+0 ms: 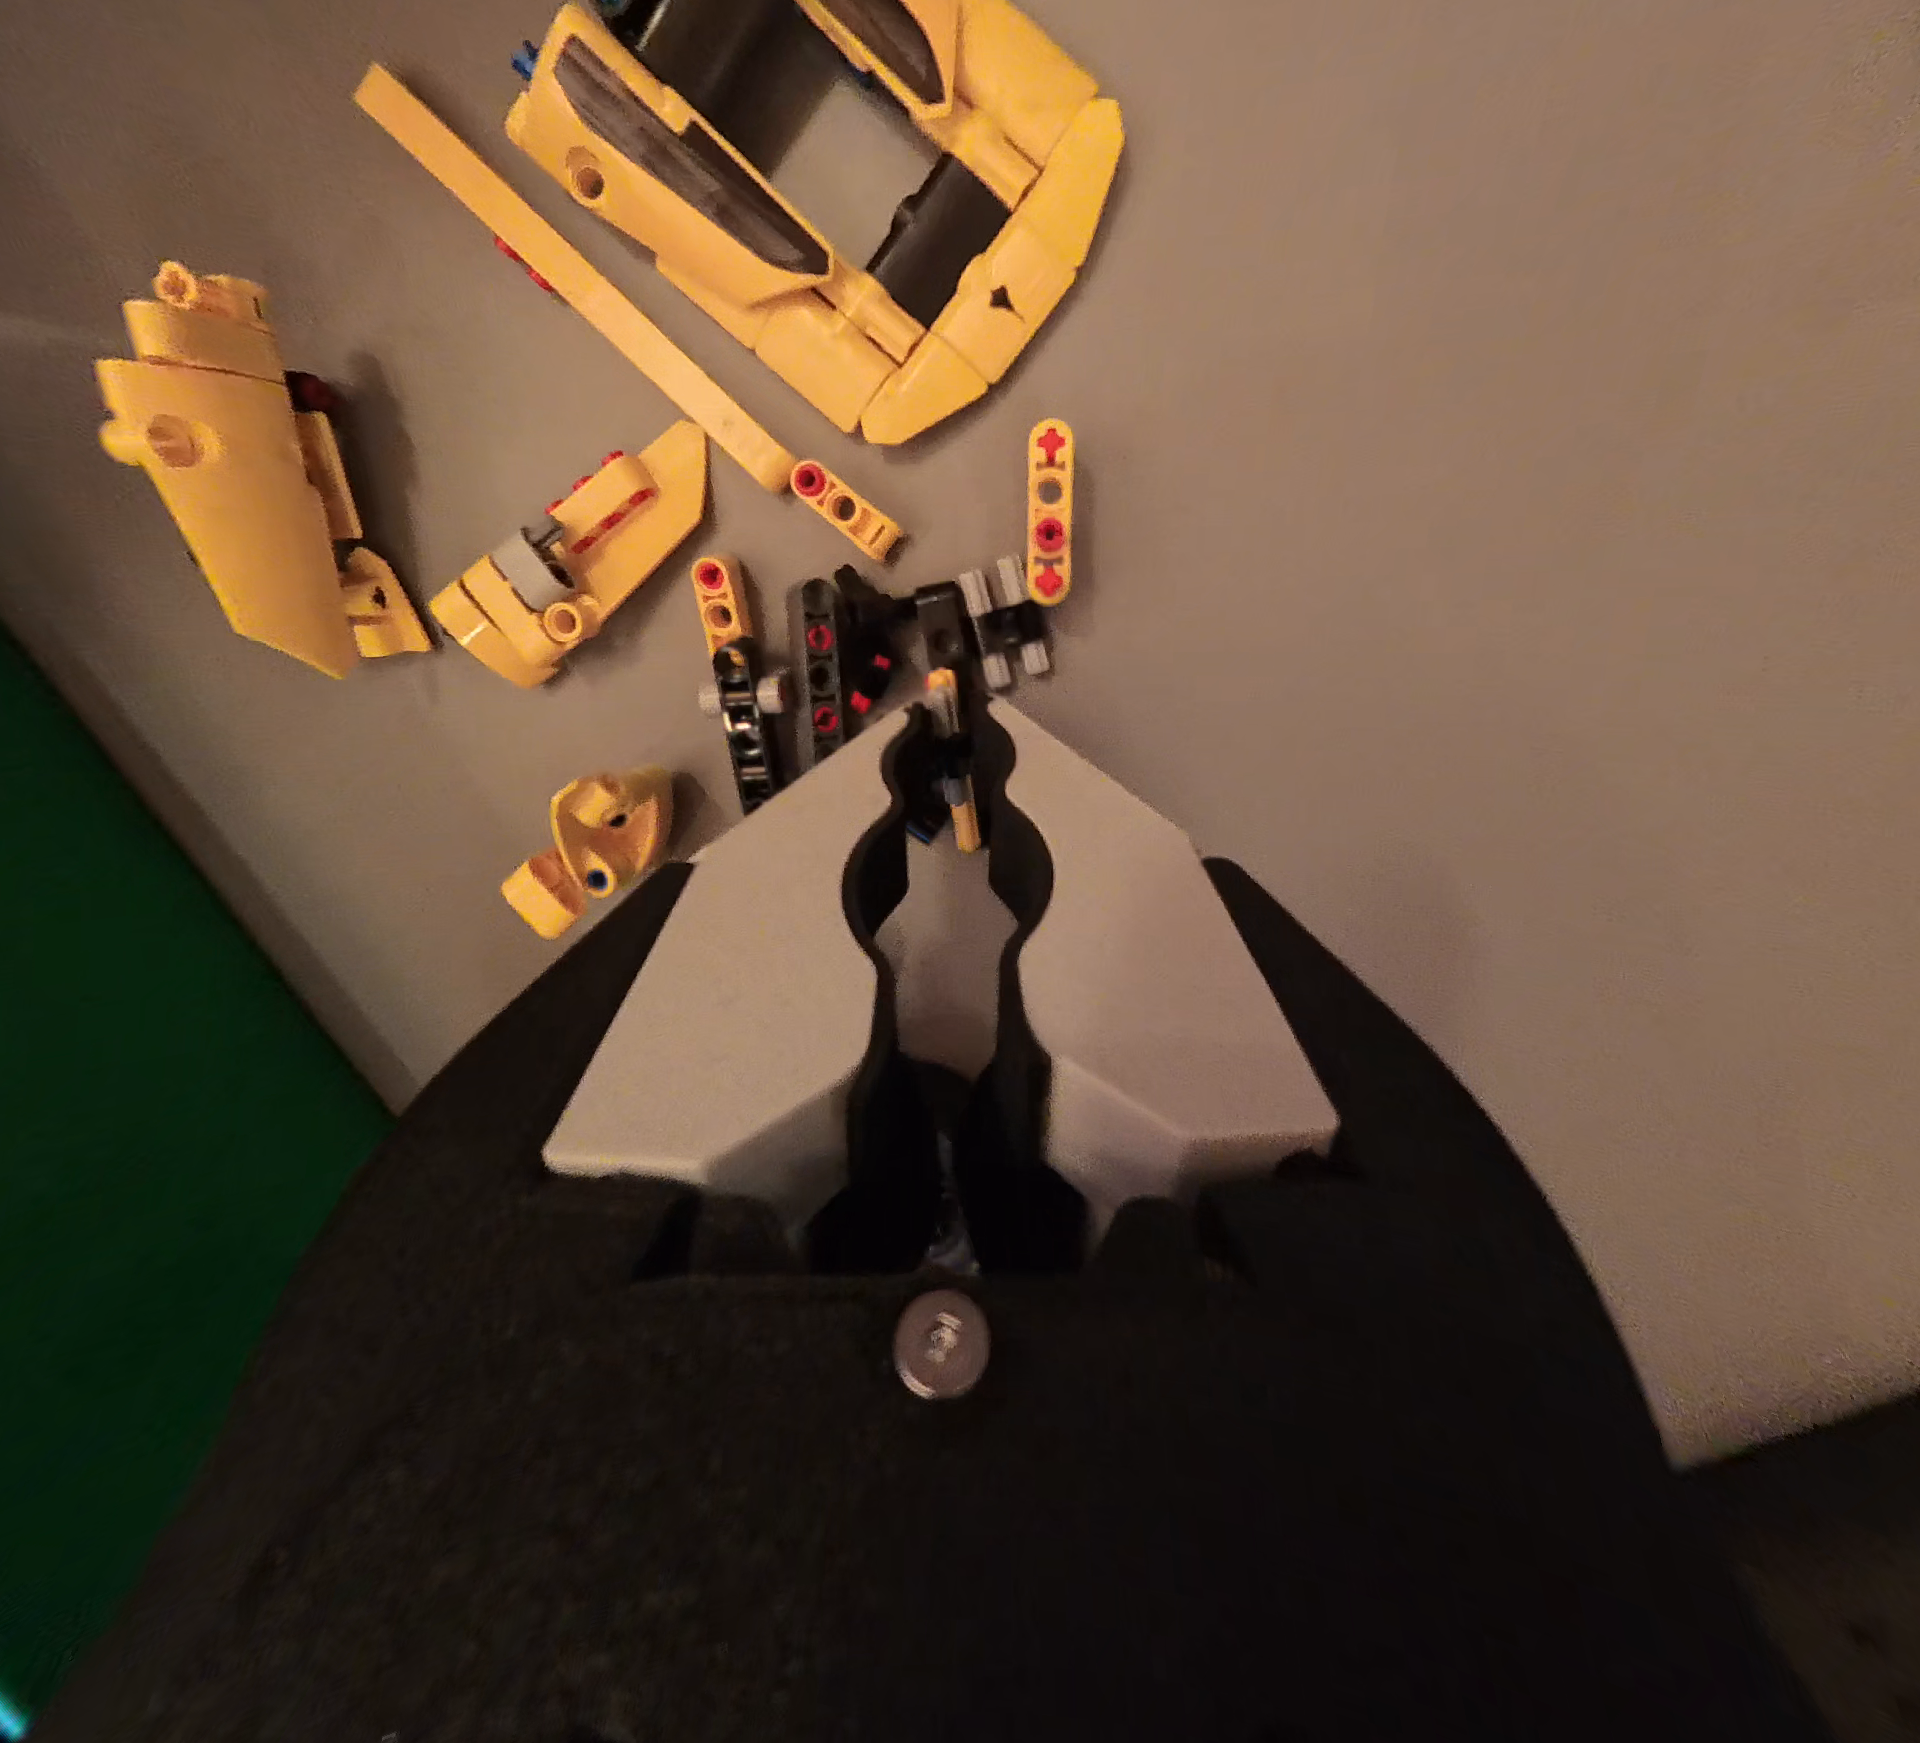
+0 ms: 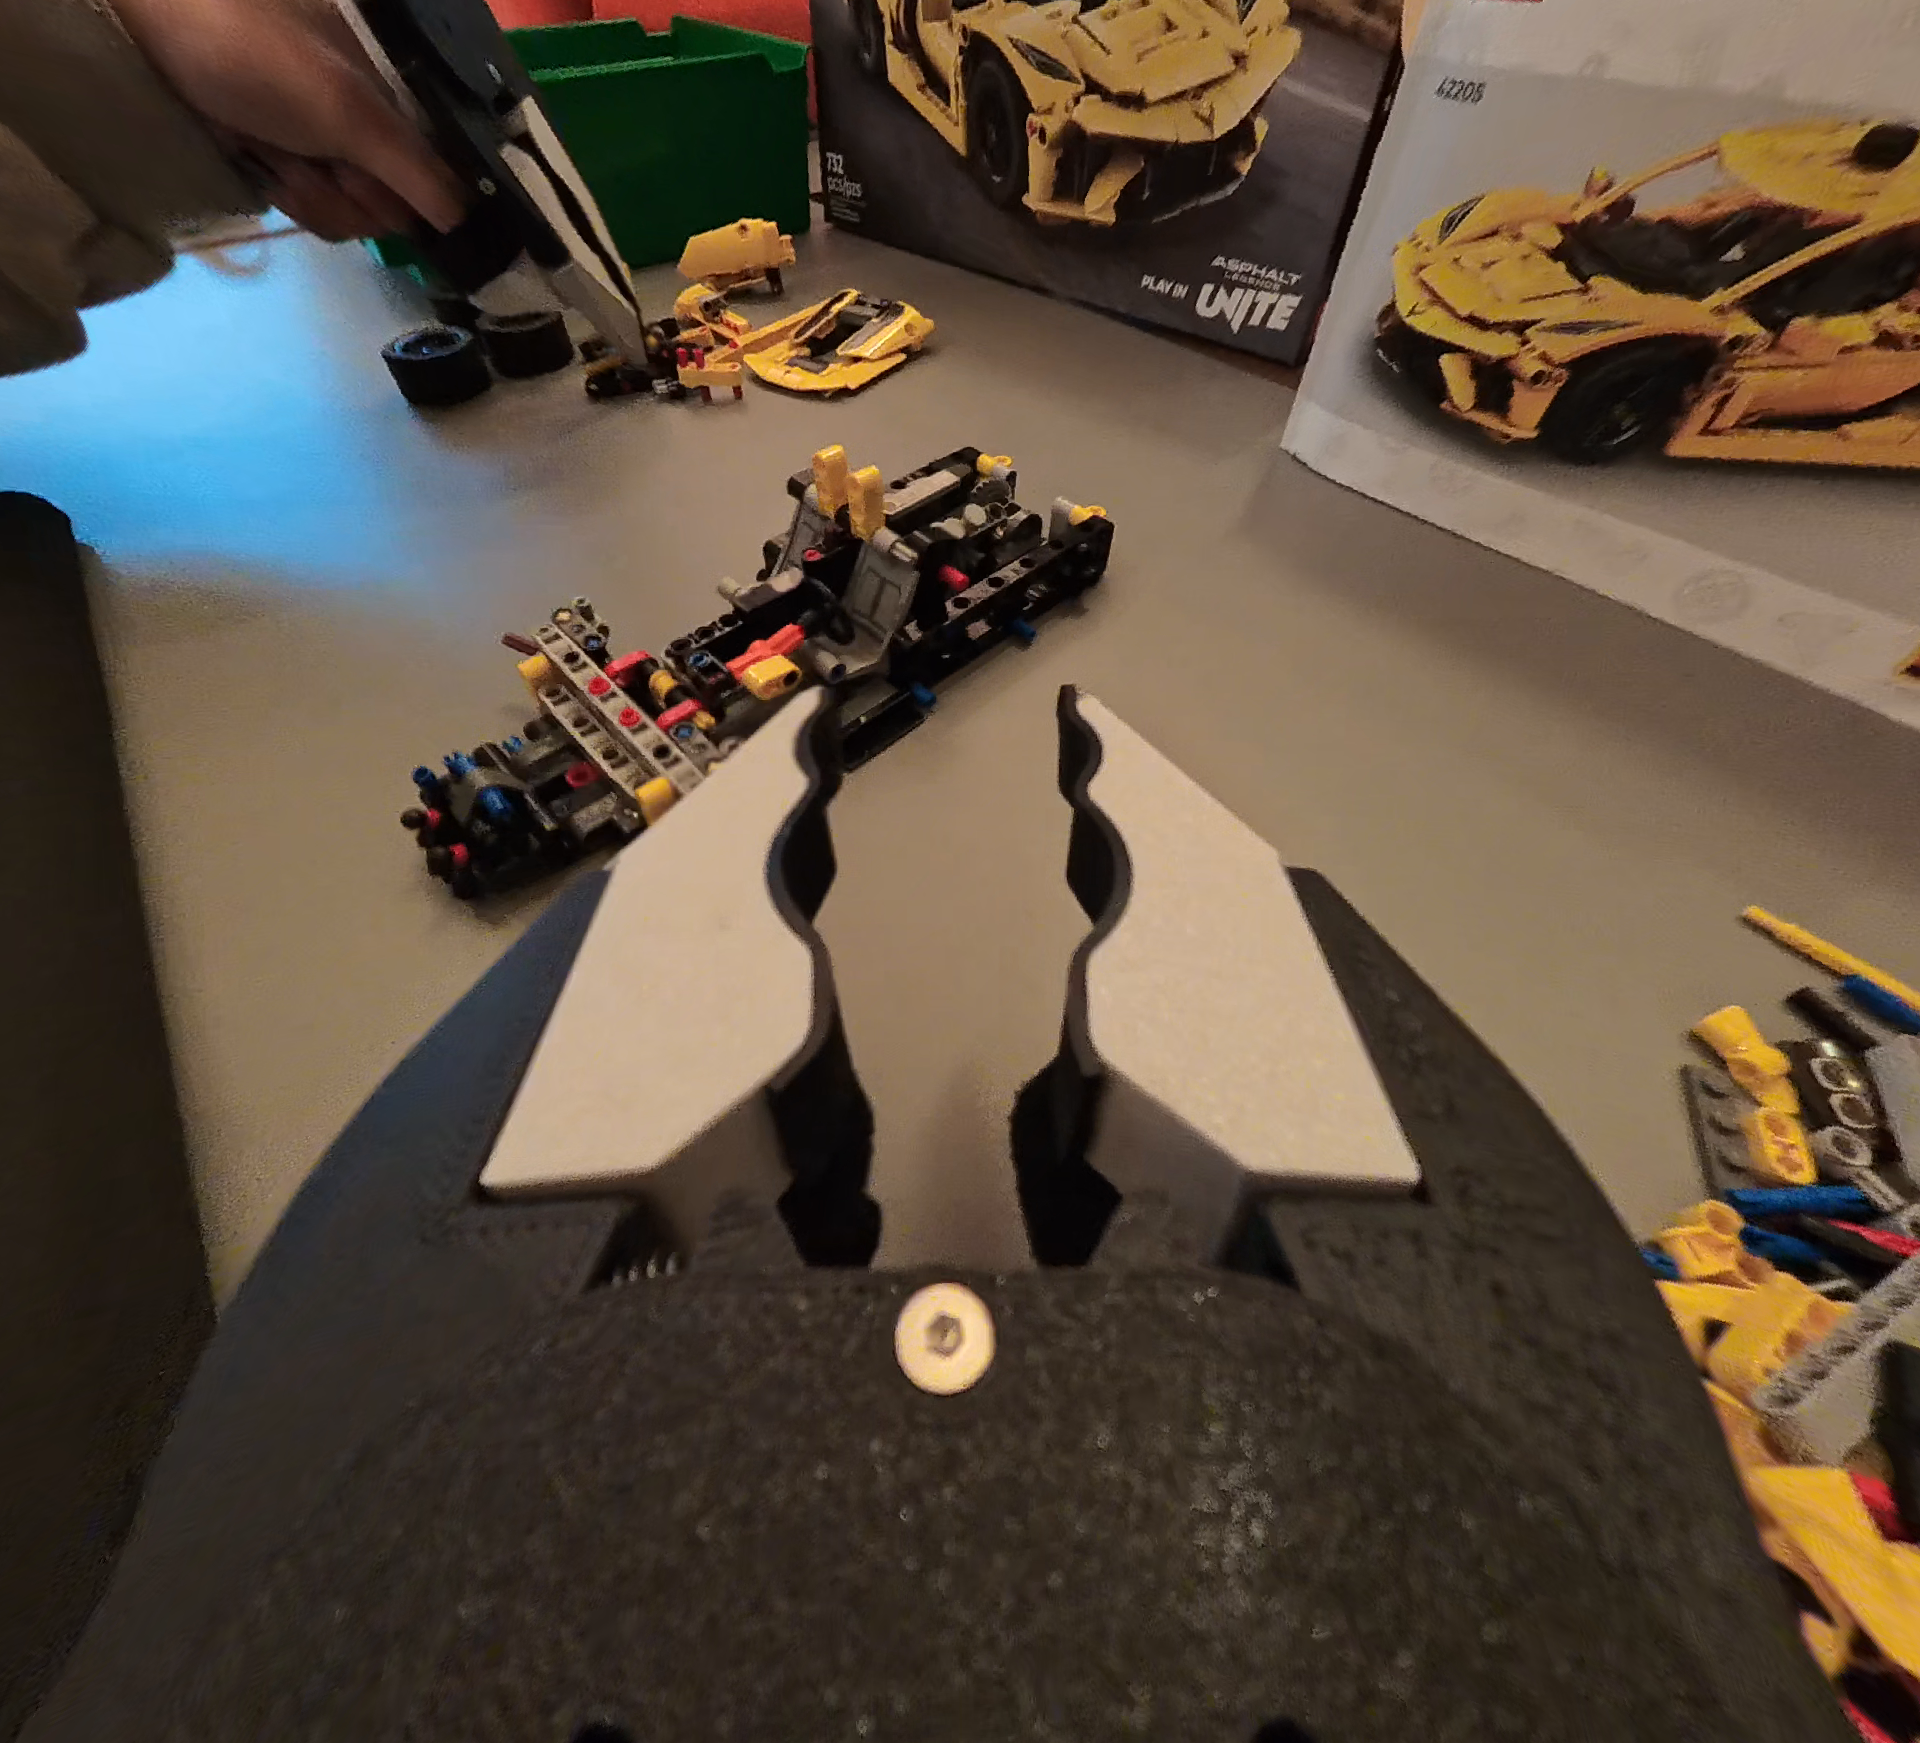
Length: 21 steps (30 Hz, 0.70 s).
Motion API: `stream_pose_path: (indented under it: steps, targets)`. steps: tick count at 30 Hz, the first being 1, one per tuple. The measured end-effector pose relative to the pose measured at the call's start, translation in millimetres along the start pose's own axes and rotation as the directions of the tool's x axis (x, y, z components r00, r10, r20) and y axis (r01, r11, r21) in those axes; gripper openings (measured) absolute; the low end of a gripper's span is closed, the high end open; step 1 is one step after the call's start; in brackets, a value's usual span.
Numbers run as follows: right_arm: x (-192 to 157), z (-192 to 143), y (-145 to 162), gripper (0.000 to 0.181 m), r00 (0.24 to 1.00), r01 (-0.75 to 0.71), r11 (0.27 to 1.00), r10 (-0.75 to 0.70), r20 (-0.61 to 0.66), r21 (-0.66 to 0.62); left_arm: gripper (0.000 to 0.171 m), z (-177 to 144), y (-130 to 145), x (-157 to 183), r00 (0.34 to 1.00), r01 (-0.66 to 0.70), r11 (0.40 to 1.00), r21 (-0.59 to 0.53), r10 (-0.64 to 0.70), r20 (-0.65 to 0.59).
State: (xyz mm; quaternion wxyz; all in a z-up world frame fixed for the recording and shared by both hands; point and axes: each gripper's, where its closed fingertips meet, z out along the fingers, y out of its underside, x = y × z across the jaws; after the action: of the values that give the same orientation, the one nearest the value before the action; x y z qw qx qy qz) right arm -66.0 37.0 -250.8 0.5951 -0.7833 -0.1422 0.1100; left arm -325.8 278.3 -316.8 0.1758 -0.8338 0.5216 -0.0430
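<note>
My left gripper (image 1: 951, 709) points down at the grey table and is shut on a small yellow and black piece (image 1: 958, 768) held between its tips. Just ahead of it lie black beams (image 1: 821, 665) and a short yellow beam with red pins (image 1: 1049, 509). Farther off are a large yellow car body section (image 1: 831, 135) and a long yellow strip (image 1: 561, 270). My right gripper (image 2: 940, 706) is open and empty, low over the table. Its left fingertip is next to a black, grey and yellow car chassis (image 2: 758, 654). The left gripper (image 2: 623, 343) shows there too, held by a hand (image 2: 260, 93).
A yellow fender assembly (image 1: 239, 478) and smaller yellow parts (image 1: 582, 561) lie left of the left gripper. A green bin (image 2: 675, 124), the set's box (image 2: 1091, 62) and a booklet (image 2: 1662, 239) stand at the back. Two black wheels (image 2: 478, 353) and a loose parts pile (image 2: 1787, 1226) lie on the table. Spacing between my two grippers at the tips: around 35 cm.
</note>
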Motion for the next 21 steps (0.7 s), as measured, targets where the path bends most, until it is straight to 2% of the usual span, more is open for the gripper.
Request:
stream_pose_path:
  steps: [2,3,4,8,10,12,14,16,19,21]
  targets:
    - [-4,0,3,0.036,1.0,0.025,1.0,-0.025,0.011,-0.008,0.014,2,-3,-3,0.999,0.012,0.999,0.03,-0.013,0.032]
    - [-8,2,6,0.036,0.999,0.034,0.999,-0.034,0.027,-0.022,0.028,0,-7,-7,0.997,0.034,0.997,0.07,-0.039,0.063]
    - [-13,4,9,0.035,0.998,0.044,0.998,-0.042,0.051,-0.04,0.033,-4,-13,-11,0.994,0.053,0.992,0.116,-0.063,0.085]
    - [-37,18,28,0.023,0.974,0.154,0.971,-0.118,0.191,-0.184,0.034,-43,-41,1,0.991,0.07,0.95,0.306,-0.1,0.085]
    - [-44,23,37,0.019,0.941,0.252,0.937,-0.179,0.288,-0.242,0.034,-64,-60,37,1.0,0.002,0.915,0.402,-0.009,0.015]
    - [-47,27,44,0.027,0.887,0.361,0.883,-0.225,0.404,-0.301,0.034,-76,-67,102,0.964,-0.142,0.87,0.471,0.23,-0.135]
    - [-41,32,40,0.028,0.854,0.421,0.851,-0.254,0.453,-0.315,0.034,-76,-47,164,0.841,-0.277,0.827,0.488,0.455,-0.293]
    - [-41,31,44,0.028,0.825,0.429,0.842,-0.216,0.522,-0.329,0.034,-63,-21,199,0.739,-0.371,0.8,0.47,0.562,-0.373]
    - [-46,30,52,0.03,0.82,0.385,0.86,-0.152,0.552,-0.334,0.034,-32,-1,210,0.726,-0.423,0.804,0.418,0.577,-0.374]
    - [-54,32,53,0.028,0.814,0.371,0.881,-0.155,0.56,-0.295,0.034,-34,6,232,0.662,-0.382,0.798,0.467,0.588,-0.464]
